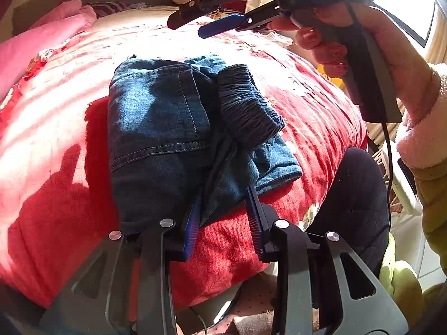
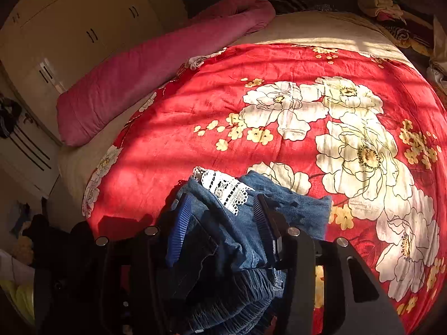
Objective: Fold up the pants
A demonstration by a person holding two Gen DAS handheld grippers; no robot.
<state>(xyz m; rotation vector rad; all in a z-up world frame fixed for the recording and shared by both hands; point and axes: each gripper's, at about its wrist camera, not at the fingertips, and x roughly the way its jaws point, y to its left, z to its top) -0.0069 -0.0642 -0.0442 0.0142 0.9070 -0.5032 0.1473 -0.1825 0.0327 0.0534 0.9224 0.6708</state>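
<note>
- The pants (image 1: 178,136), blue denim folded into a thick bundle, lie on the red floral blanket (image 1: 56,128) at the near edge of the bed; the dark gathered waistband (image 1: 245,103) sits on top of the bundle's right half.
- The left wrist view alone shows the whole bundle. The left hand-held gripper (image 1: 226,220) sits at the pants' near edge with its blue pads apart; denim hangs over the left pad, but whether the pads pinch it I cannot tell.
- Only that view shows the right hand-held gripper (image 1: 208,23) from outside: it hangs above and beyond the pants, jaws parted with nothing between them, gripped by a hand (image 1: 371,42) in a fluffy pale sleeve (image 1: 421,136).
- The right wrist view looks down over the pants (image 2: 232,240) from above, the right hand-held gripper (image 2: 220,223) spread with the pads not pressing the cloth seen between them. It alone shows a white lace piece (image 2: 226,187) on the denim at the far end.
- Left of the pants in that view lie a long pink rolled quilt (image 2: 145,75) and, beyond it, cream wardrobe doors (image 2: 69,30).
- Right of the pants, large white flowers (image 2: 354,145) cover the blanket, and a heap of clothes (image 2: 391,14) sits at the far corner.
</note>
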